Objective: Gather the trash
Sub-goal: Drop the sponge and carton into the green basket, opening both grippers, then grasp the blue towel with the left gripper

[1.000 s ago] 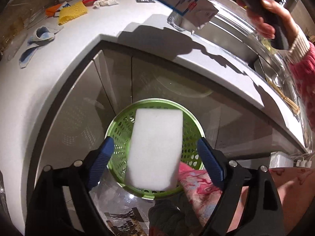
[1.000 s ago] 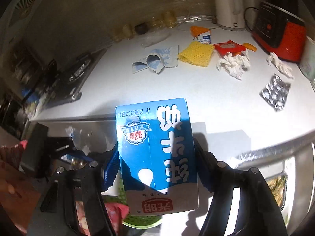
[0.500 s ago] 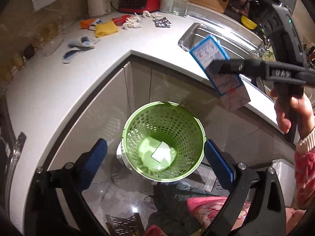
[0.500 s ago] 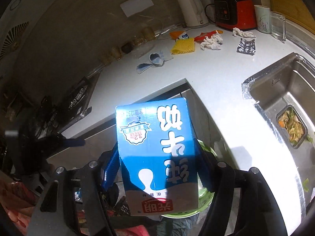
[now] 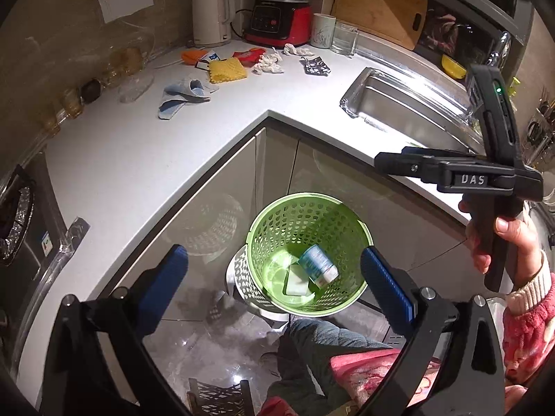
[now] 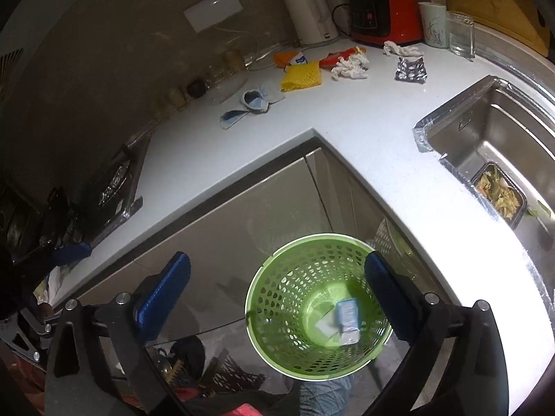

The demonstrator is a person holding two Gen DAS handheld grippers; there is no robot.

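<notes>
A green perforated bin [image 5: 350, 222] [image 6: 277, 329] stands on the floor by the counter corner. Inside lie a blue milk carton [image 5: 317, 265] [image 6: 348, 320] and a white sponge block [image 5: 296, 280] [image 6: 324, 327]. My left gripper [image 5: 274, 284] is open and empty above the bin. My right gripper [image 6: 277, 291] is open and empty above the bin too; its body also shows in the left wrist view [image 5: 461, 176]. On the counter lie a yellow cloth [image 5: 227, 70] [image 6: 301, 75], crumpled white tissues [image 5: 267, 64] [image 6: 348, 67], a foil blister pack [image 5: 315, 66] [image 6: 410, 69], a blue mask [image 5: 182, 93] [image 6: 251, 104] and red and orange wrappers [image 5: 248, 56] [image 6: 331, 59].
A steel sink [image 5: 402, 100] [image 6: 492, 128] holds a tray of food scraps [image 6: 499, 192]. A white kettle [image 5: 211, 15], red cooker [image 5: 281, 17], mug [image 5: 324, 29] and glass [image 5: 345, 38] stand at the back. A stove [image 5: 17, 208] is at left. Grey cabinets [image 6: 242, 222] sit behind the bin.
The left gripper dropped the white sponge into the bin. The right gripper opened and the milk carton fell into the bin. Both grippers rose higher above the bin.
</notes>
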